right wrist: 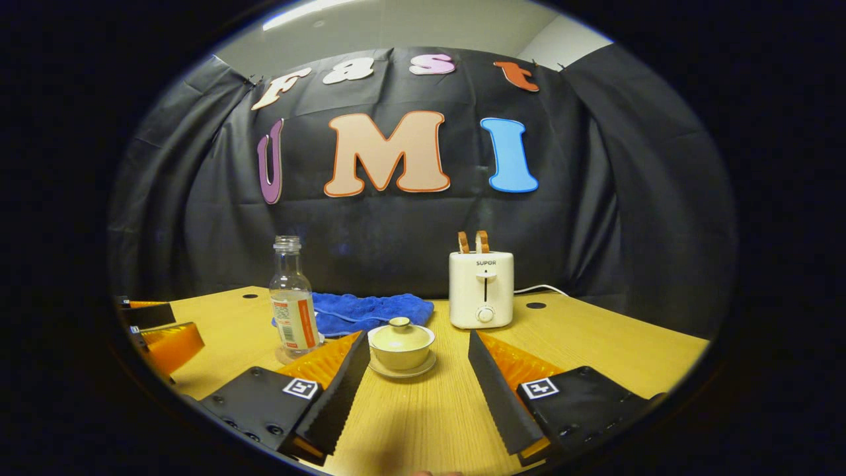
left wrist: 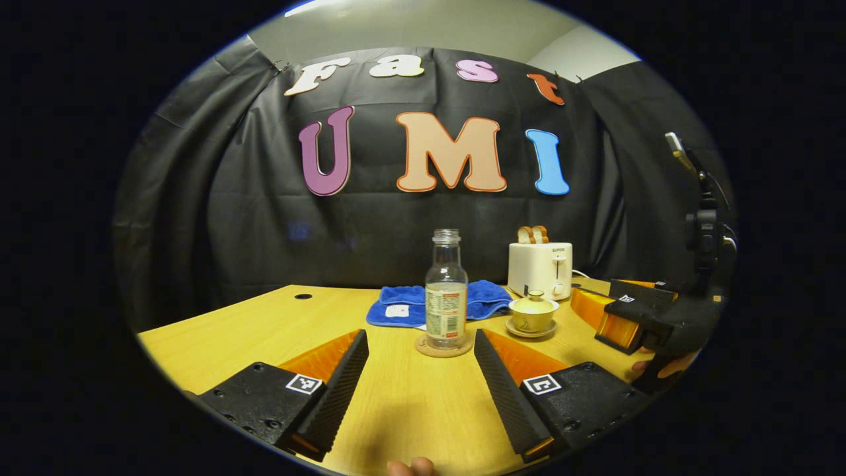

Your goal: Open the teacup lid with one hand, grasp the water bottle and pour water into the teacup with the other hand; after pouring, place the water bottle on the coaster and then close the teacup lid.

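Your left gripper (left wrist: 420,357) has its fingers spread wide, holding nothing, aimed at the water bottle (left wrist: 446,297), which stands upright on the coaster (left wrist: 423,347). Your right gripper (right wrist: 418,360) is likewise spread wide and empty, lined up on the teacup (right wrist: 401,347), lid (right wrist: 400,334) on, saucer under it. Bottle just left of cup. Blue cloth (right wrist: 370,311) and toaster (right wrist: 481,289) behind, on the wooden table (right wrist: 595,344).

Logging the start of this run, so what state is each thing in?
water bottle: upright on coaster, uncapped
teacup: on its saucer, lid on
toaster: two slices raised
blue cloth: crumpled, lying flat
left hand-held gripper: open
right hand-held gripper: open
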Action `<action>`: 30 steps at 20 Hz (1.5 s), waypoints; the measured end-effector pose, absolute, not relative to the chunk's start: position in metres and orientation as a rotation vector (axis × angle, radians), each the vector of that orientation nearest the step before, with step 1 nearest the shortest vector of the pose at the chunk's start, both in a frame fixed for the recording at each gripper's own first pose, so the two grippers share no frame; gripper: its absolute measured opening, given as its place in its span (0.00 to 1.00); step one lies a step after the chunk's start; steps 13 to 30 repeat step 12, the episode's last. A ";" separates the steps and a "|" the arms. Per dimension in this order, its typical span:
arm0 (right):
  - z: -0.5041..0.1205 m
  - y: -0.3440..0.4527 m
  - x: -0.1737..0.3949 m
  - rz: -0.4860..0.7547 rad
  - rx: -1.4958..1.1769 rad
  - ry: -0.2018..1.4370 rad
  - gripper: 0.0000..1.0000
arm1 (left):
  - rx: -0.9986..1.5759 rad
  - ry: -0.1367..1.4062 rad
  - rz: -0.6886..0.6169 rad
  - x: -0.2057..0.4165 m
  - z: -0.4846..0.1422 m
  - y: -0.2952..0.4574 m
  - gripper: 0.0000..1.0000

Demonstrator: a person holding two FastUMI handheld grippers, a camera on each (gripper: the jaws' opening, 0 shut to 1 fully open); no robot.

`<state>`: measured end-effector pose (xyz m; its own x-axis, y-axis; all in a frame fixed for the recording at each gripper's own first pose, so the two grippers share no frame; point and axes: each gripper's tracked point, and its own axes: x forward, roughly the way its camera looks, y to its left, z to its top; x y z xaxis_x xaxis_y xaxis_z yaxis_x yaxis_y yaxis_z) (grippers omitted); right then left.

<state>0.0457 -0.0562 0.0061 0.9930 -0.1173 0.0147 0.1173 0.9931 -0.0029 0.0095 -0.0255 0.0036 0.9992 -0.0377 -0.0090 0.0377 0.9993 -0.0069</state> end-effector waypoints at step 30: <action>0.007 -0.039 -0.023 -0.074 -0.004 -0.015 0.92 | -0.006 0.007 -0.007 -0.019 0.005 -0.058 0.93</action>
